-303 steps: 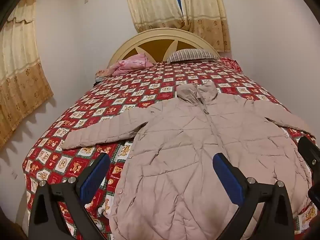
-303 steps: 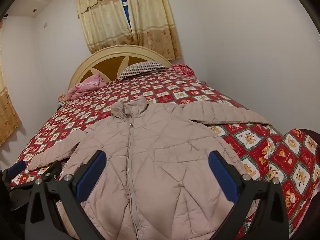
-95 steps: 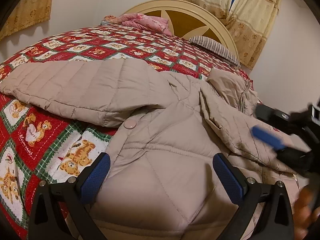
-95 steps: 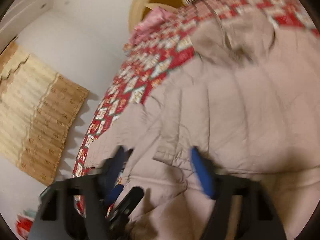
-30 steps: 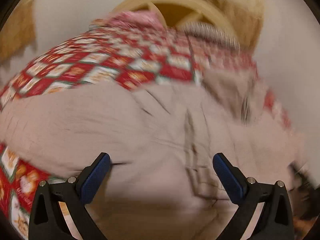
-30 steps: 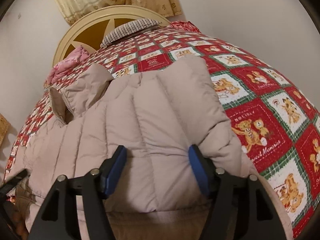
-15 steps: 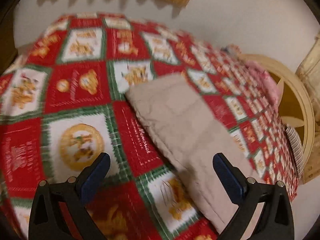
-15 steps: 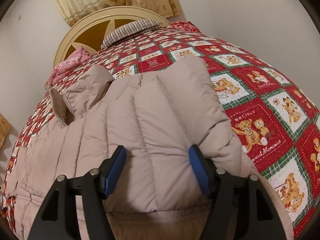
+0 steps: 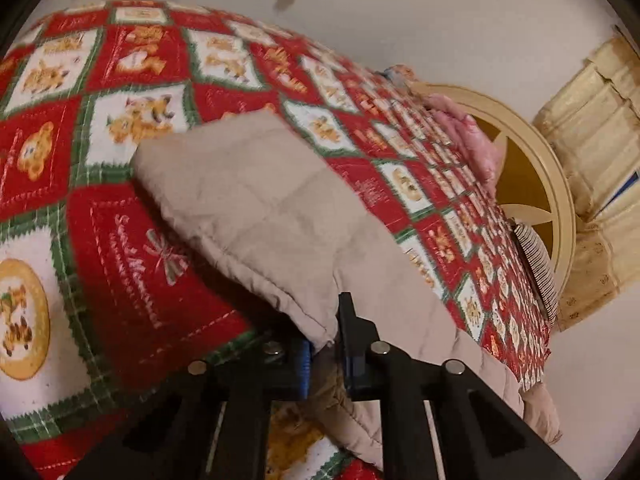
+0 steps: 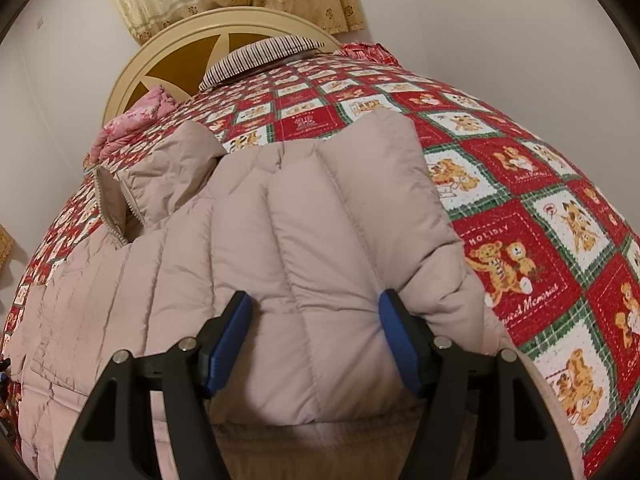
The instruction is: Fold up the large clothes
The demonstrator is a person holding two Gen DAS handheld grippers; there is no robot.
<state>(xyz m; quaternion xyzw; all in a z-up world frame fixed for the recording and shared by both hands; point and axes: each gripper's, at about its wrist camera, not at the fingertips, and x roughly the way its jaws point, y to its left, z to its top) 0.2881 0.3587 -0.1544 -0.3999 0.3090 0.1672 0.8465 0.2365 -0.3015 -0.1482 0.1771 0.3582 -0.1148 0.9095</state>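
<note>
Beige quilted jacket lies spread on the bed, collar toward the headboard.

Left gripper: jaws have just been closing and now pinch the edge seam of the left sleeve, partway along it, not at the cuff. The sleeve stretches out flat over the red patchwork bedspread, away from the body of the jacket. Gripping the seam edge probably gives a firm bite on thin layered fabric rather than on slippery padded bulk.

Right gripper: jaws stand partly apart and straddle a thick fold of the right sleeve, which already lies doubled back across the jacket's chest. The blue pads dent the padding on both sides, so this reads as a hold on the puffed fold, likely pinning it so it does not spring open.

Judgement: right side folded in, left sleeve fold just starting. The next move would carry the left sleeve across the body to meet the right one. Risk: the puffy fill rebounds and the seam slips from the narrow pinch.
</note>
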